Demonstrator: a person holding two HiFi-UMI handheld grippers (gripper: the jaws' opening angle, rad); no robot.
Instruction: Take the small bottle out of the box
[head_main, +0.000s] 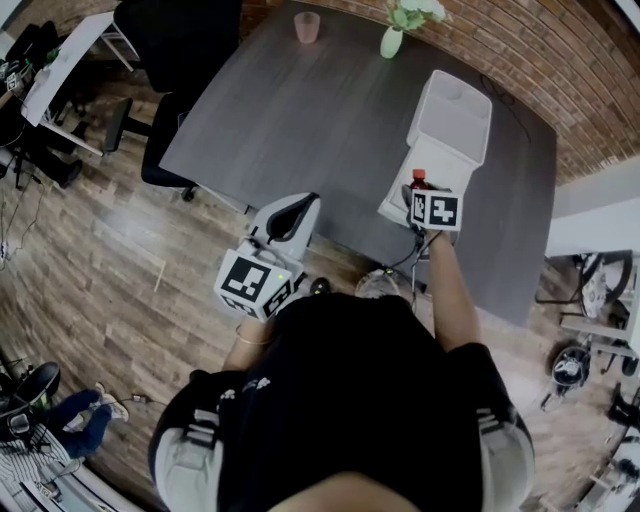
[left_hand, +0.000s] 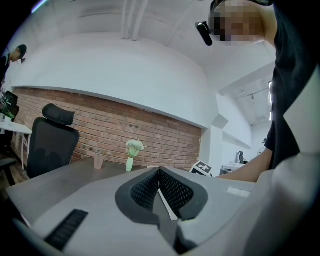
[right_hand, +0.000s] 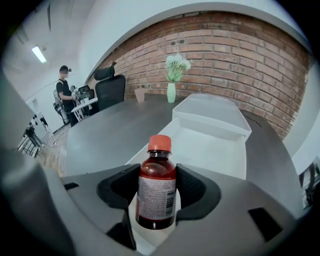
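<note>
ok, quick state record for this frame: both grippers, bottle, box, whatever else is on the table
right gripper: shut on the small bottle, one jaw on each side
small bottle: upright, red cap, dark liquid, held over the box's near end
box: white, open, lid back, on the table; nothing else seen inside
left gripper: shut, empty, by the table's near edge
far end of table: pink cup, vase of flowers
</note>
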